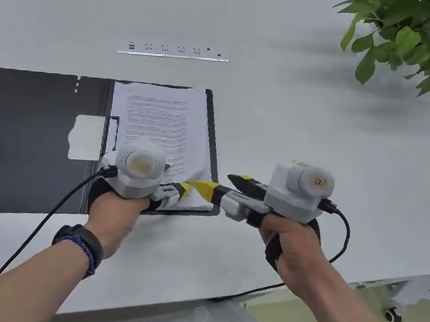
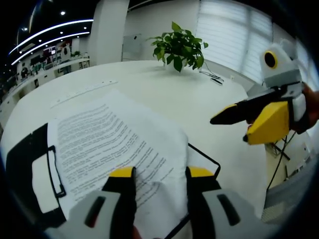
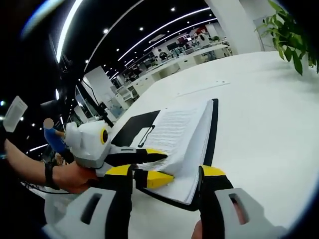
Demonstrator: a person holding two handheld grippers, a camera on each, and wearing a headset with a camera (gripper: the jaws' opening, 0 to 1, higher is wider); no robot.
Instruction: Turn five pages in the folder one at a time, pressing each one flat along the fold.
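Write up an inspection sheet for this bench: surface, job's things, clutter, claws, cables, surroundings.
Surface: white table, with a power strip at its far side.
Job's things: black folder lying open; printed pages on its right half, near corner of the top page lifted.
Clutter: nothing seen.
Claws: left claw open, jaws astride the lifted corner; right claw open, pointing at that corner from past the folder's right edge, apparently clear of the paper.
Cables: left cable and right cable, both black, trail back toward the person.
Surroundings: plant at the table's far right; open office with ceiling lights beyond.
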